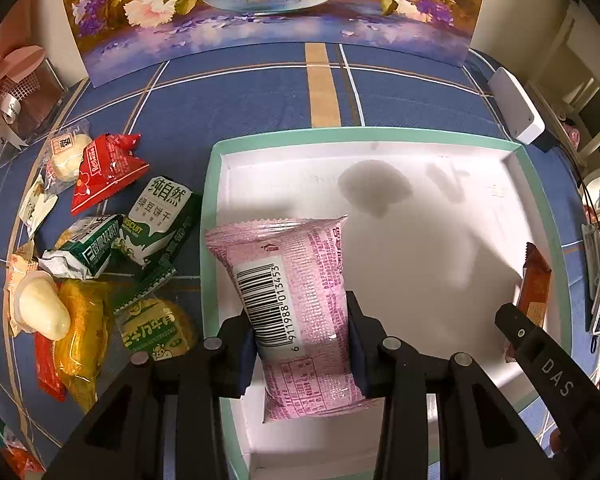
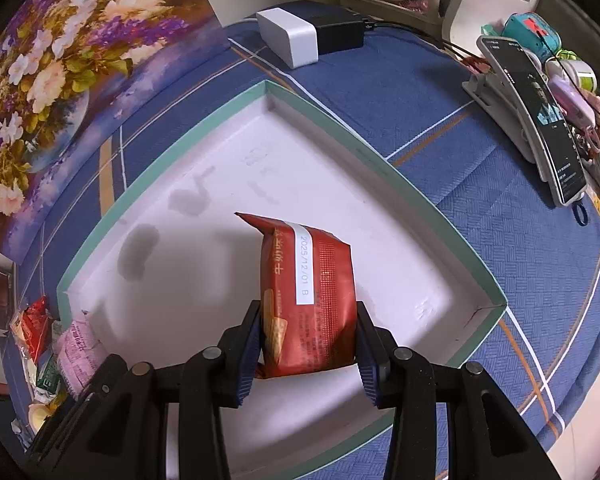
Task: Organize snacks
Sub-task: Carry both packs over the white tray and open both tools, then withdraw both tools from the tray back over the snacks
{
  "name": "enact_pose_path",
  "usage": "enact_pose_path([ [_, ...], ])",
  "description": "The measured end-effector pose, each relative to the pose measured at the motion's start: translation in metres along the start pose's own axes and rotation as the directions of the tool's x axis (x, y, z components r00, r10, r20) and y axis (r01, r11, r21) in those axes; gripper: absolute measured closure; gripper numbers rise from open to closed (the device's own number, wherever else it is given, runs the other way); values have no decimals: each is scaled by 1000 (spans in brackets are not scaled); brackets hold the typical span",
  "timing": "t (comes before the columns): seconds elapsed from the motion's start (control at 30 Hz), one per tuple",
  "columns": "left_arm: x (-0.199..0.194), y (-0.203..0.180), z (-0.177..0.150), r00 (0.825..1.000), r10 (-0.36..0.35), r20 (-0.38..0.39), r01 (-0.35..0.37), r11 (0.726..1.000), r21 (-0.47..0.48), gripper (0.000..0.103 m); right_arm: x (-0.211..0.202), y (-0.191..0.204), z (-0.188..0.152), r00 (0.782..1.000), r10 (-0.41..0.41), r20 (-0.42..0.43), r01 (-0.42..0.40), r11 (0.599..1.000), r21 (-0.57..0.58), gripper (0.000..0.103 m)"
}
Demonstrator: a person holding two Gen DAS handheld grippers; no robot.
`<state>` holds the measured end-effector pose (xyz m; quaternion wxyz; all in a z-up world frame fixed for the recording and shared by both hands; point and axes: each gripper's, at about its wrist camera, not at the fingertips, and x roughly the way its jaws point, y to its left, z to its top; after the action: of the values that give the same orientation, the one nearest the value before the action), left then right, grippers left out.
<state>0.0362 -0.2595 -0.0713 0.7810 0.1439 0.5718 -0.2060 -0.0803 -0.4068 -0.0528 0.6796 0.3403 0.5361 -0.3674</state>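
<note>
A pink snack packet (image 1: 296, 300) with a barcode is clamped in my left gripper (image 1: 300, 340), low over the left side of the white tray with a mint-green rim (image 1: 364, 133). My right gripper (image 2: 308, 340) is shut on a red-brown biscuit packet (image 2: 312, 300), held above the tray floor (image 2: 220, 184) near its right side. In the left wrist view the biscuit packet (image 1: 534, 292) and one finger of the right gripper (image 1: 540, 344) show at the tray's right edge. The pink packet (image 2: 78, 348) also shows at the lower left of the right wrist view.
Loose snacks lie in a heap left of the tray: a red packet (image 1: 108, 168), green biscuit packs (image 1: 160, 220), yellow packets (image 1: 84, 328). A flower picture (image 1: 268, 12) stands behind. A white box (image 2: 288, 36) and a phone on a stand (image 2: 540, 120) sit on the blue checked cloth.
</note>
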Motion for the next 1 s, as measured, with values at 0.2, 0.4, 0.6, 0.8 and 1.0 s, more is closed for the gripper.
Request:
enact_pose_path([
  [0.2,-3,2,0,1000,-2,-2,2,1000,-3,62,-1,1,0,1000,5,4,-5,1000,-11,56],
  [0.4,-9,7,4,1000,1,-4,-1,1000,-20,49,-6,7,-1,1000,13,27,-12,999,-38,56],
  [0.6,-17,16,8,1000,-2,0,2,999,-49,49,-11,8,-1,999,12,34,-10,999,-45,56],
  [0.8,-26,35,13,1000,-26,18,28,992,-125,16,-16,12,-3,999,30,39,-27,997,-68,38],
  [1.0,-39,56,15,999,-11,54,20,985,-174,14,-22,24,-10,998,20,55,-13,992,-122,36],
])
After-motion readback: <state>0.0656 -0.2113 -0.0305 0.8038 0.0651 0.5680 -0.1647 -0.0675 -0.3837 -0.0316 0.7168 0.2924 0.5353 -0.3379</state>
